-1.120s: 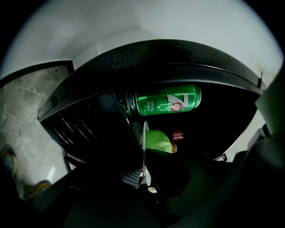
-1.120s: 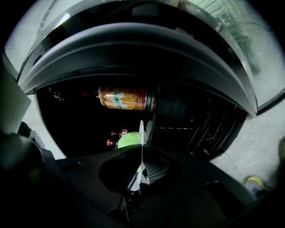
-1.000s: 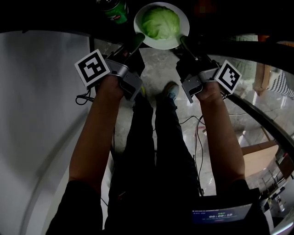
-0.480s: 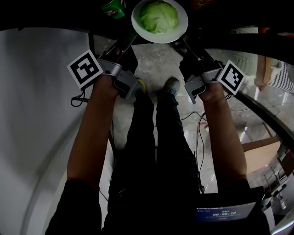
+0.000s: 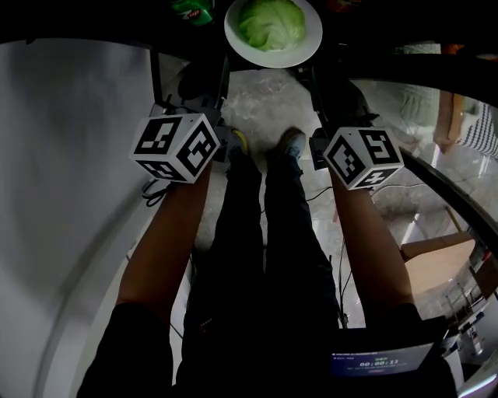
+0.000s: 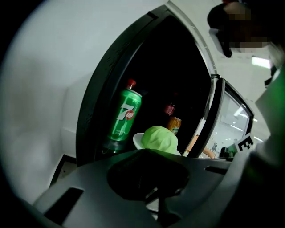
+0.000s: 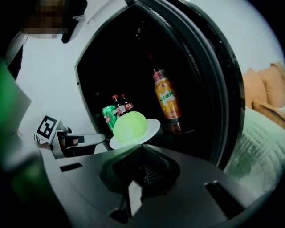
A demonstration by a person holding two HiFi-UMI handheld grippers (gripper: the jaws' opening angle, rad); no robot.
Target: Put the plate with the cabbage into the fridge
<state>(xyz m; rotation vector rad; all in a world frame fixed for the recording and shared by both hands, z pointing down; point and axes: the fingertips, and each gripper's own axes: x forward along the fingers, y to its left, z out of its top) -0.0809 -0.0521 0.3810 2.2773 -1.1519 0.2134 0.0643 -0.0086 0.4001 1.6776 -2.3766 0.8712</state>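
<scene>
1. Judged from how things lie, the task is nearly done. The plate (image 5: 273, 31) is already in the dark mouth of the open fridge (image 6: 100, 107), carried by both claws. What seems left is to set it on the shelf, let go on both sides and draw the claws out. Whether the plate already rests on the shelf cannot be told.
2. Furthest left, a green bottle (image 6: 126, 116) stands upright inside the fridge, near the plate's left side.
3. The left claw (image 6: 153, 156) is closed on the plate's near left rim, with its jaws drawn in tight on the edge.
4. The plate is white, round and shallow, and looks about level in the head view. The cabbage (image 5: 270, 22) is a pale green, rounded head with crinkled leaves. It sits in the middle of the plate and covers most of it, leaving only a band of white rim bare.
5. The right claw (image 7: 133, 149) is clamped on the near right rim, opposite the left one.
6. Further right, an orange bottle (image 7: 164, 100) stands upright, just beside the plate. Behind the cabbage, a green can (image 7: 109, 115) and two small red-capped bottles (image 7: 121, 103) stand further in.
</scene>
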